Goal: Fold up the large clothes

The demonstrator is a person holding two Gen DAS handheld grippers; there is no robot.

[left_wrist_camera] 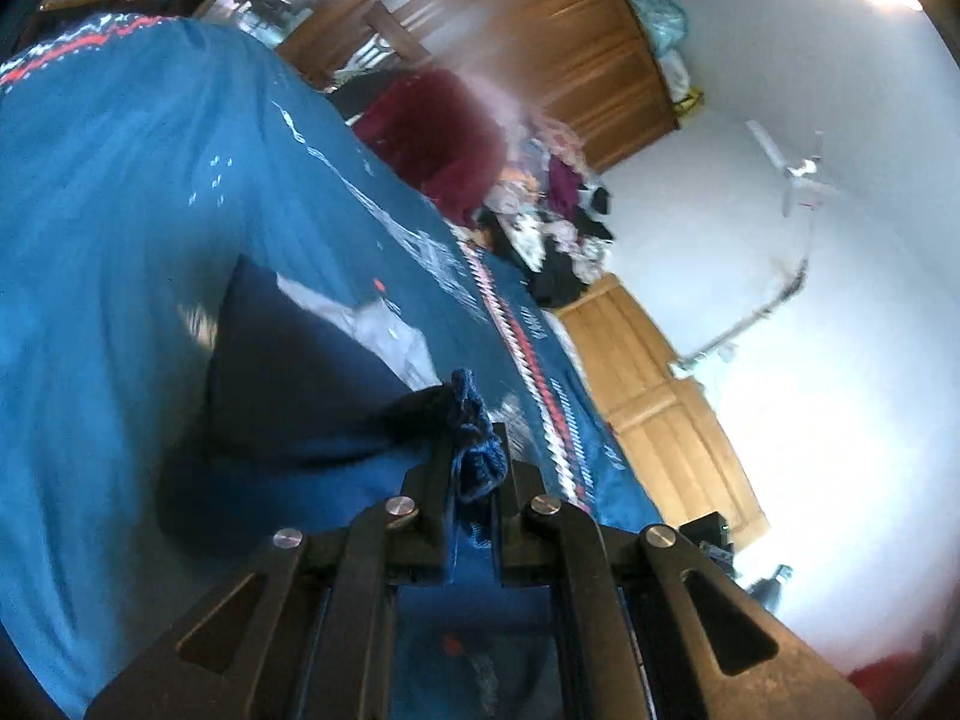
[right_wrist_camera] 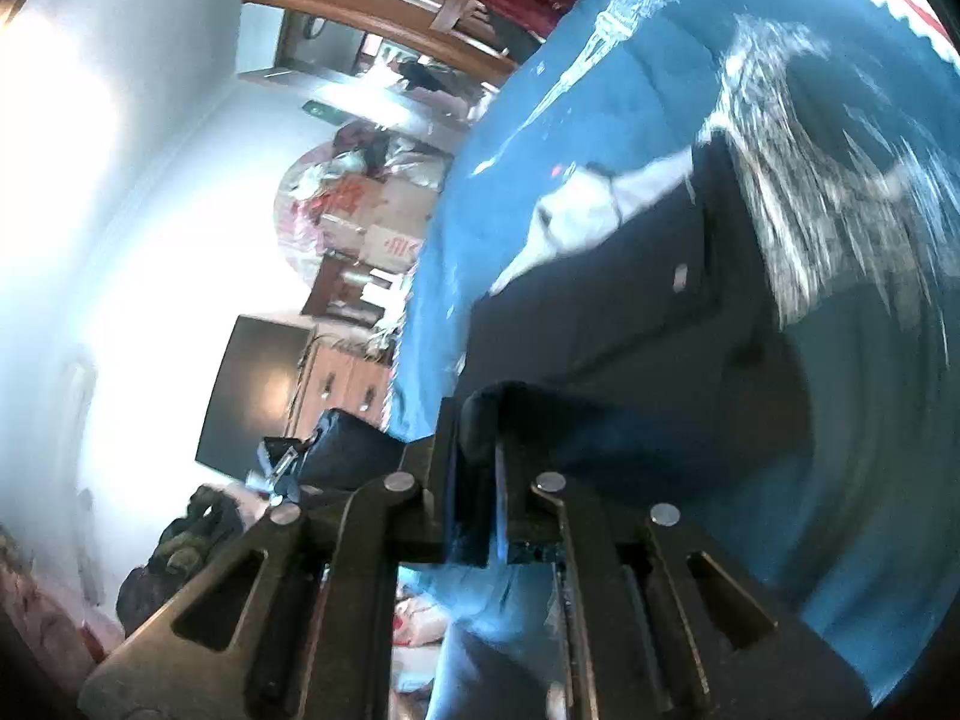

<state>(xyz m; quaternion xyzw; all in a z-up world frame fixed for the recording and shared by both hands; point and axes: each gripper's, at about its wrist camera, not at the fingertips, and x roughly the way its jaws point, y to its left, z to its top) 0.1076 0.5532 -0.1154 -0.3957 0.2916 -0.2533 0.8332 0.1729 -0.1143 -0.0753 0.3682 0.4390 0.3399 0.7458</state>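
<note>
Most of both views is a blue bedspread point(left_wrist_camera: 120, 192), patterned in white with a red-and-white zigzag border; it tilts steeply across my cameras, so both frames are blurred; on it lies a dark navy garment point(left_wrist_camera: 288, 384) with a pale lining showing at one opening, and that is the thing I am folding. Beyond the bed stand a wooden wardrobe point(left_wrist_camera: 540, 18) and a heap of clothes point(left_wrist_camera: 558, 222) in the left view, a dark screen point(right_wrist_camera: 258, 384) and boxes point(right_wrist_camera: 384, 228) in the right; my left gripper point(left_wrist_camera: 477, 456) is clenched on a bunched blue knit edge of the garment; my right gripper point(right_wrist_camera: 477, 444) pinches a fold of the same navy cloth between its fingers point(right_wrist_camera: 444, 450).
</note>
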